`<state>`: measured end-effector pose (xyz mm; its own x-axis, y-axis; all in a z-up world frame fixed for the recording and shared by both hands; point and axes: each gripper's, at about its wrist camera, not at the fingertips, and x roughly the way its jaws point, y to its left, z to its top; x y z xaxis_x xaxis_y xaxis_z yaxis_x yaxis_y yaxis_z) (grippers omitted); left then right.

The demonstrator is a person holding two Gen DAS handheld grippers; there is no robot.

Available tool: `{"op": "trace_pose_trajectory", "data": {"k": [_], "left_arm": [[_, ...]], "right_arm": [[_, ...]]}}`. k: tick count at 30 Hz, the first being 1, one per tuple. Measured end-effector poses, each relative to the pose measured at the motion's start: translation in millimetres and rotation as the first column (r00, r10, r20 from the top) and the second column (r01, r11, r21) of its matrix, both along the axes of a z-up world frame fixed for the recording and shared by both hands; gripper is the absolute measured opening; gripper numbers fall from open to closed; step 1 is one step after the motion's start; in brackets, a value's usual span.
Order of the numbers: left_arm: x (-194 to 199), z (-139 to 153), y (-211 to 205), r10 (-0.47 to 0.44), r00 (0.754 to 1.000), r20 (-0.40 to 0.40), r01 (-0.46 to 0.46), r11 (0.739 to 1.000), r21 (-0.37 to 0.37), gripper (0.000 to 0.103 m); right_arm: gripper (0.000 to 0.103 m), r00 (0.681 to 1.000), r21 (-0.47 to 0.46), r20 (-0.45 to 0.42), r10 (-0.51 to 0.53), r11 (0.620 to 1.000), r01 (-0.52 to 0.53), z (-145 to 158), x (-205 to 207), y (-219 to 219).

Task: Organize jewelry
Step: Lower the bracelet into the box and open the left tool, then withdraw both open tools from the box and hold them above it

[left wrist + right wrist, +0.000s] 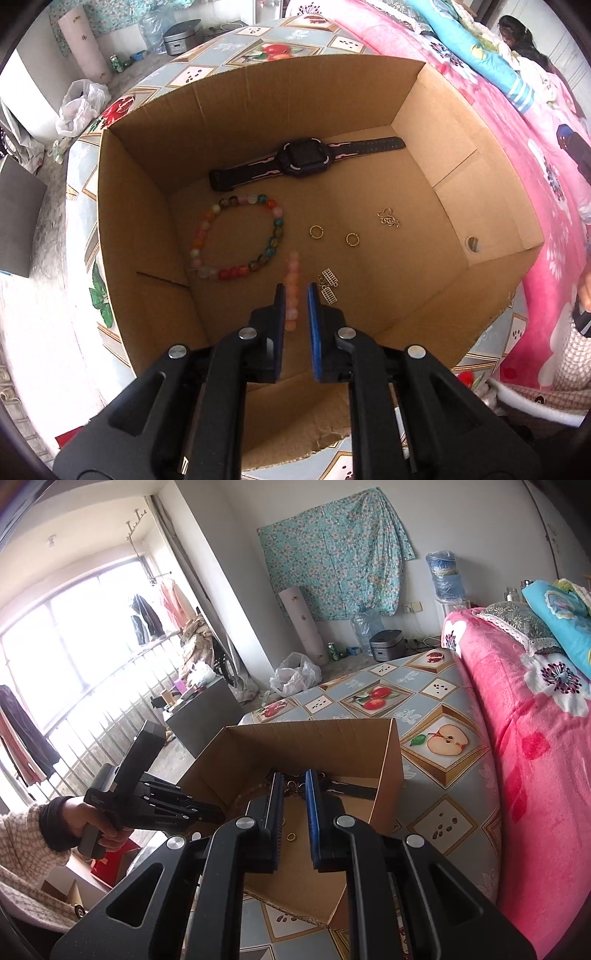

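Nearest the left wrist camera, the left gripper (296, 295) is pointed steeply down into the box (258, 110), its jaws narrowly parted, with a pink bead bracelet (291, 291) seen edge-on between the pads; whether it is pinched cannot be told. Just right of the tips, silver earrings (328, 286) are seen on the box floor. Farther up the frame two gold rings (317, 232) lie side by side, a silver charm (388, 218) upper right of them, and a multicoloured bead bracelet (236, 238) to the left. Against the far wall a watch (306, 158) is laid flat.

From the right wrist camera, the right gripper (294, 781) is seen at lower centre, jaws narrow with nothing between them, above the box's near edge. At the left of the frame, the left gripper is held by a hand (96, 821) in a checked sleeve (22, 849). The box is set on a fruit-patterned cloth (436, 738).
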<state>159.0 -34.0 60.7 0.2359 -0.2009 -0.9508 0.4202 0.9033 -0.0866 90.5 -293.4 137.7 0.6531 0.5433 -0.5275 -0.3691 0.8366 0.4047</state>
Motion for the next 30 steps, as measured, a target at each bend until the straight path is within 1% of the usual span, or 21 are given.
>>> {"op": "trace_pose_trajectory", "data": {"k": [1, 3, 5, 6, 7, 9, 11, 12, 13, 14, 16, 17, 20, 22, 25, 28, 30], "left_arm": [[-1.2, 1.3, 0.4, 0.003, 1.0, 0.011, -0.003, 1.0, -0.001, 0.016], [-4.3, 5.1, 4.0, 0.011, 0.999, 0.034, -0.01, 1.0, -0.013, 0.018], [-8.7, 11.6, 9.5, 0.022, 0.998, 0.057, -0.019, 0.999, -0.047, 0.019], [-12.7, 16.6, 13.1, 0.031, 0.997, 0.076, -0.025, 0.997, -0.07, 0.022], [-16.1, 21.0, 16.8, 0.04, 0.994, 0.098, -0.031, 0.995, -0.09, 0.028], [-26.4, 32.4, 24.4, 0.064, 0.986, 0.157, -0.045, 0.991, -0.123, 0.034], [-38.8, 44.8, 32.3, 0.093, 0.971, 0.219, -0.059, 0.986, -0.156, 0.041], [-46.1, 51.1, 37.2, 0.114, 0.961, 0.251, -0.071, 0.982, -0.173, 0.048], [-52.2, 56.7, 42.0, 0.137, 0.95, 0.281, -0.085, 0.978, -0.189, 0.054], [-58.4, 62.3, 47.2, 0.163, 0.937, 0.308, -0.102, 0.973, -0.205, 0.057], [-70.4, 72.1, 57.3, 0.213, 0.911, 0.353, -0.129, 0.96, -0.246, 0.068], [-75.7, 75.3, 62.3, 0.237, 0.899, 0.369, -0.143, 0.954, -0.265, 0.069], [-84.8, 79.2, 75.5, 0.288, 0.875, 0.388, -0.175, 0.937, -0.301, 0.075], [-87.8, 77.1, 83.4, 0.319, 0.868, 0.381, -0.204, 0.928, -0.312, 0.077], [-91.8, 72.8, 93.2, 0.348, 0.863, 0.365, -0.228, 0.915, -0.333, 0.08], [-93.9, 67.8, 100.4, 0.372, 0.857, 0.357, -0.25, 0.905, -0.345, 0.082], [-92.4, 64.6, 104.1, 0.389, 0.854, 0.346, -0.264, 0.896, -0.356, 0.082]], "right_arm": [[0.012, 1.0, -0.007, -0.008, 0.007, 1.0, -0.007, 1.1, 3.2, 2.9], [0.012, 0.999, -0.029, -0.033, 0.024, 0.999, -0.025, 2.4, 10.7, 10.7], [0.012, 0.997, -0.062, -0.072, 0.041, 0.997, -0.046, 1.5, 21.3, 20.9], [0.012, 0.994, -0.085, -0.095, 0.05, 0.995, -0.059, 0.3, 27.4, 27.4], [0.012, 0.991, -0.108, -0.122, 0.062, 0.991, -0.075, -1.8, 34.1, 33.8], [0.012, 0.98, -0.156, -0.186, 0.078, 0.982, -0.108, -8.6, 49.4, 46.6], [0.012, 0.968, -0.225, -0.237, 0.08, 0.965, -0.135, -16.2, 63.3, 59.2], [0.012, 0.964, -0.266, -0.258, 0.072, 0.953, -0.143, -20.7, 70.4, 64.8], [0.012, 0.958, -0.298, -0.279, 0.062, 0.943, -0.147, -25.4, 76.9, 69.2], [0.012, 0.952, -0.316, -0.3, 0.059, 0.935, -0.158, -29.9, 81.5, 72.6], [0.012, 0.941, -0.347, -0.336, 0.051, 0.922, -0.174, -36.5, 89.1, 79.9], [0.012, 0.94, -0.377, -0.339, 0.047, 0.908, -0.182, -38.6, 91.5, 84.9], [0.012, 0.936, -0.427, -0.349, 0.035, 0.883, -0.192, -43.5, 97.8, 95.3], [0.013, 0.936, -0.442, -0.351, 0.025, 0.877, -0.189, -44.7, 100.6, 98.6], [0.014, 0.939, -0.433, -0.344, 0.011, 0.886, -0.169, -41.3, 100.6, 98.8], [0.021, 0.947, -0.421, -0.322, -0.004, 0.896, -0.14, -35.9, 96.9, 95.5], [0.022, 0.953, -0.406, -0.301, -0.009, 0.906, -0.12, -29.6, 93.3, 91.6]]}}
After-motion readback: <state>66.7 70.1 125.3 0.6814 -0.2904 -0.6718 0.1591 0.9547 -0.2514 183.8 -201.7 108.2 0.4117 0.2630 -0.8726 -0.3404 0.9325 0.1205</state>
